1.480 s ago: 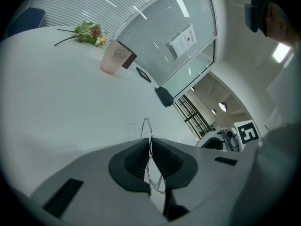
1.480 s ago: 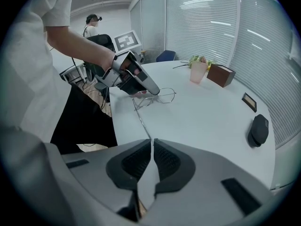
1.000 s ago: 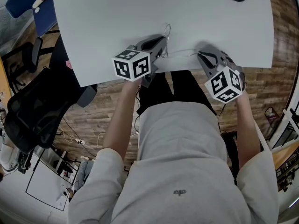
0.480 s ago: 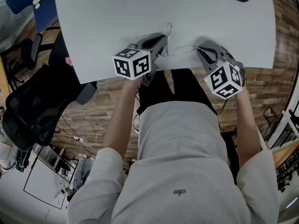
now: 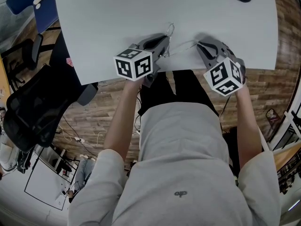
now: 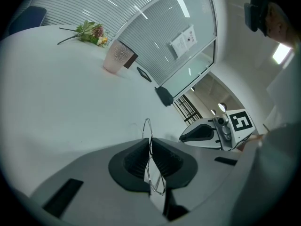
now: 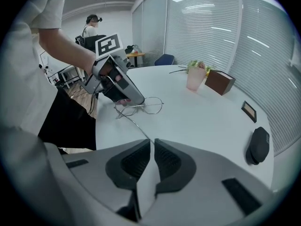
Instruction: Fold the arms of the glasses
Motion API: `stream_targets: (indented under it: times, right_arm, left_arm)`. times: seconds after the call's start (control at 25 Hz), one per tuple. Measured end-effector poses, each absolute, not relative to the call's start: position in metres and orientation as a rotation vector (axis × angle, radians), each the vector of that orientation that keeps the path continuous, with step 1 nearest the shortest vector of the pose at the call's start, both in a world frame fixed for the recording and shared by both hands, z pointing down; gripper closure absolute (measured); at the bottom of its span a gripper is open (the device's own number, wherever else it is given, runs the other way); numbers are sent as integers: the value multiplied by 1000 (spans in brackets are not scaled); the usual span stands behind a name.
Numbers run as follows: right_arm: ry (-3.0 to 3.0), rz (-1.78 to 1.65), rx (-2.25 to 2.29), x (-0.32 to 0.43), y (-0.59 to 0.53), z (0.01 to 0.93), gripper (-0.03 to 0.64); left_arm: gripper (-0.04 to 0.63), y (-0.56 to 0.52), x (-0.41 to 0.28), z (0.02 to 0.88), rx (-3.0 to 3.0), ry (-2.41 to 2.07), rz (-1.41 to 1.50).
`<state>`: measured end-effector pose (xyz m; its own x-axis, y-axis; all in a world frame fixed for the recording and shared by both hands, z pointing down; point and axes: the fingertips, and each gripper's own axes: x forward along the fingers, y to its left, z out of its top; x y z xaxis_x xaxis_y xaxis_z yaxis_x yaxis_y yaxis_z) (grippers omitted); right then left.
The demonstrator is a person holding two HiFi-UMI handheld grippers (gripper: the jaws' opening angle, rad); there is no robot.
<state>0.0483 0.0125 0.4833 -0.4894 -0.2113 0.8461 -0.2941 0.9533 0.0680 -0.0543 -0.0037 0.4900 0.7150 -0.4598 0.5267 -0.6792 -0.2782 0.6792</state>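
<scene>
One glasses (image 7: 143, 105) rim in left gripper (image 6: 150, 140)

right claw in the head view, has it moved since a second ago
Yes. The right claw has slid up-left, further over the near edge of the table. Its jaws have just been opening, with the glasses arm running into their gap.

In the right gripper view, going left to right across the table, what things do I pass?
glasses → pink cup → brown box → mouse
</scene>
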Motion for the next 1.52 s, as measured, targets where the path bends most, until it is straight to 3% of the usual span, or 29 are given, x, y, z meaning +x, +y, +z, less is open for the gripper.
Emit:
stream_targets:
  times: [1.52]
  right_arm:
    - [-2161, 293, 517, 29, -39, 495, 591]
  left_arm:
    - [563, -17, -19, 489, 1931, -817, 305]
